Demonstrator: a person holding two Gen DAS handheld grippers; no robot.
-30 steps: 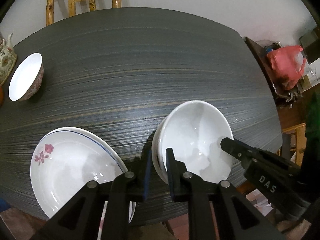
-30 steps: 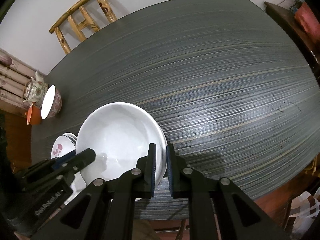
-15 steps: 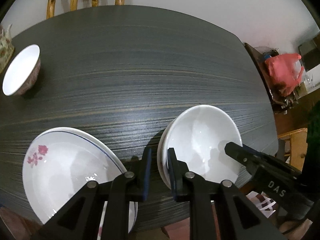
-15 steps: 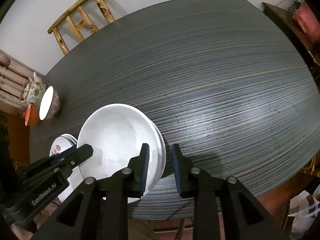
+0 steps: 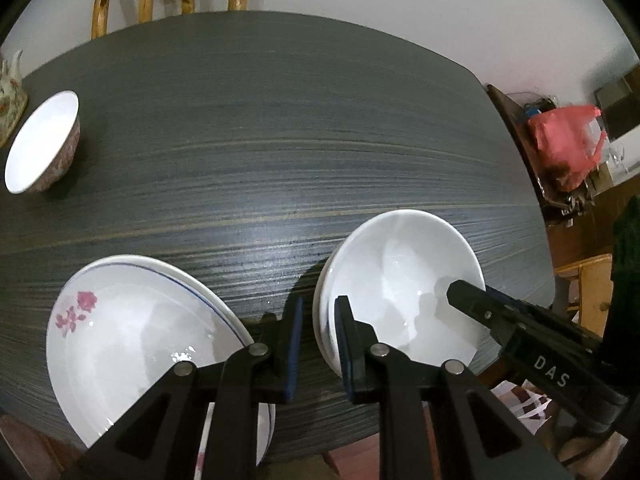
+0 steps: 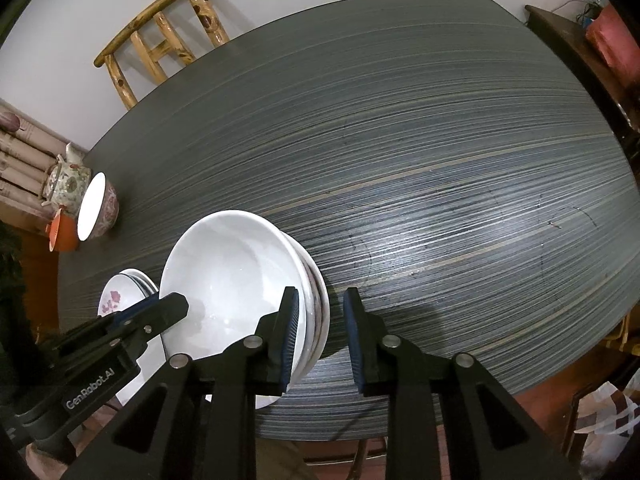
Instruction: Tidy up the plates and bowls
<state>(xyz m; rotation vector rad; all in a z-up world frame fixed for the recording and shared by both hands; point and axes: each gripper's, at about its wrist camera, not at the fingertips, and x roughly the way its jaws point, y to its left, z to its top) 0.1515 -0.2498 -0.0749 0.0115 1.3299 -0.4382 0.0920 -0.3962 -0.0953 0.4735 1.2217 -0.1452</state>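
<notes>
Left wrist view: the left gripper point(image 5: 316, 334) straddles the white bowl stack's point(image 5: 400, 280) rim, fingers narrowly parted, gripping nothing. The right gripper point(image 6: 322, 330) has just loosened off the opposite rim. The stack sits by the table's point(image 5: 280, 120) near edge, beside flowered plates point(image 5: 132, 340).

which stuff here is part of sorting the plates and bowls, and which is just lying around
Belongs to the job:
- stack of white bowls, near table edge
- flowered plates, stacked beside it
- patterned bowl, alone at the far left
- left claw and right claw, each astride the white stack's rim, pads not pressing

Just lying about:
- floral teapot
- wooden chair
- red plastic bag
</notes>
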